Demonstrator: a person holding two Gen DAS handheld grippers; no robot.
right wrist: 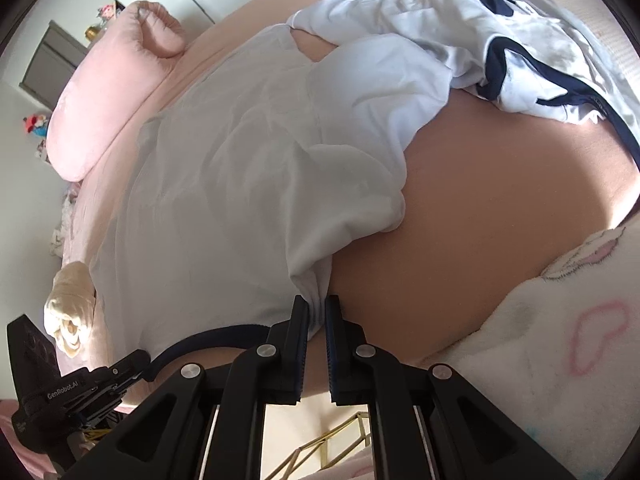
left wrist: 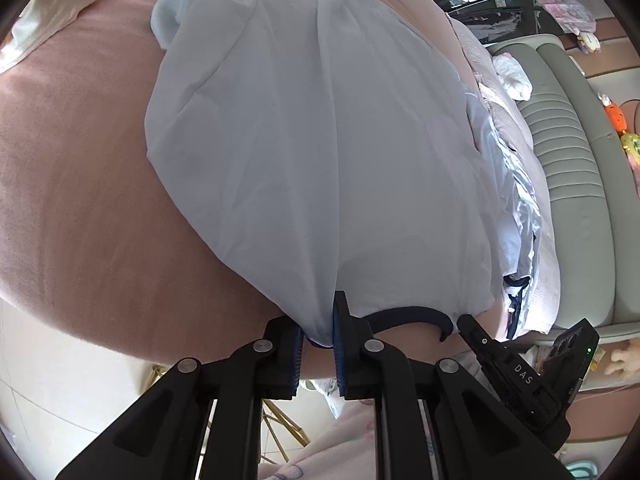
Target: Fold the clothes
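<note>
A pale blue-white T-shirt (left wrist: 312, 152) with a navy neck trim (left wrist: 408, 316) lies spread on a pink bed (left wrist: 72, 184). My left gripper (left wrist: 320, 332) is shut on the shirt's near edge, left of the collar, with cloth bunched between its pads. In the right wrist view the same shirt (right wrist: 240, 184) runs away from me, and my right gripper (right wrist: 317, 320) is shut on a pinch of its near edge, right of the navy collar (right wrist: 216, 334). Each gripper shows in the other's view: the right one (left wrist: 472, 326) and the left one (right wrist: 136, 360).
More white clothes with navy trim (right wrist: 500, 52) lie heaped at the bed's far right. A pink pillow (right wrist: 104, 108) sits at the far left. A padded grey headboard (left wrist: 568, 160) borders the bed. A white fleece sleeve with pink drawings (right wrist: 560, 340) is at lower right.
</note>
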